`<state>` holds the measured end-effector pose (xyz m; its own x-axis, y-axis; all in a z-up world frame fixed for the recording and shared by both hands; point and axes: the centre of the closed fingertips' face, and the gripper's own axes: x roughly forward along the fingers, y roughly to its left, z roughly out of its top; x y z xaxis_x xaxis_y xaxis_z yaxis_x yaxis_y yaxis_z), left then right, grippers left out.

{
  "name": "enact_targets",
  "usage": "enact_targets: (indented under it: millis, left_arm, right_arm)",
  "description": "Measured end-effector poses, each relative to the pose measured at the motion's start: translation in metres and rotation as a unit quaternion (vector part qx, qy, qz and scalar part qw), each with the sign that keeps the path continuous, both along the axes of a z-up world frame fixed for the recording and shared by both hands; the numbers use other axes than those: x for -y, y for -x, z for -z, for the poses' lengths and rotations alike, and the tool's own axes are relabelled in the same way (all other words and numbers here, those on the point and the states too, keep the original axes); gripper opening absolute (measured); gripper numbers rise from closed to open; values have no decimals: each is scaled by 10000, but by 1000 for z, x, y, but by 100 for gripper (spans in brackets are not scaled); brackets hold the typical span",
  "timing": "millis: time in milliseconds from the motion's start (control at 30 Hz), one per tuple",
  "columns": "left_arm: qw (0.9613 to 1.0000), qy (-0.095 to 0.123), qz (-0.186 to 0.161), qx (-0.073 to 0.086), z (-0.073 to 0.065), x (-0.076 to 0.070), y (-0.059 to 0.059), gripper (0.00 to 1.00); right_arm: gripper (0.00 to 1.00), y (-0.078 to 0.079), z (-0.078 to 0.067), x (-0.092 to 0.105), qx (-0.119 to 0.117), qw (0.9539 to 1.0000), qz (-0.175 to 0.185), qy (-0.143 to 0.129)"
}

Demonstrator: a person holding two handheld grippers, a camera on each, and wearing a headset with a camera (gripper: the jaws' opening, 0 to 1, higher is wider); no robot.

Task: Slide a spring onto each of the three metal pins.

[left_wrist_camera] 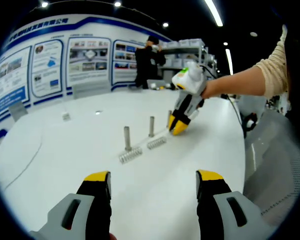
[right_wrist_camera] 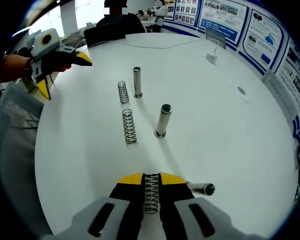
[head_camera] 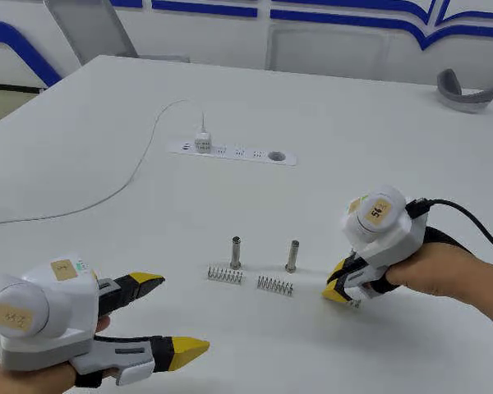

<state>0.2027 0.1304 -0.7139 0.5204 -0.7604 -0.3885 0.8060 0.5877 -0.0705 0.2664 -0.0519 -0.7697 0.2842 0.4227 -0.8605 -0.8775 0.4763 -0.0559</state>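
Head view: two pins are seen upright on the table, a spring laid by each; the left gripper is held released. Left gripper view: its jaws are spread, empty. Right gripper view: the right gripper is clenched on a third spring, a third pin laid just beside.

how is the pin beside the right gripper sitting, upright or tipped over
Tipped over: the pin lies flat on the table beside the right gripper, which is shut on a spring.
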Motion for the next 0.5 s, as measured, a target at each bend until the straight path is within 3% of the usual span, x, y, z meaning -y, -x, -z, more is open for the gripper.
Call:
enact_targets:
  millis: [233, 500]
  left_arm:
    - [10000, 40, 59, 9, -2, 6, 3, 70]
    - [9998, 63, 166, 6, -2, 16, 4, 69]
  right_arm:
    - [12, 1, 1, 1, -8, 10000, 58, -36]
    - [12, 4, -10, -2, 36, 9986, 291, -430]
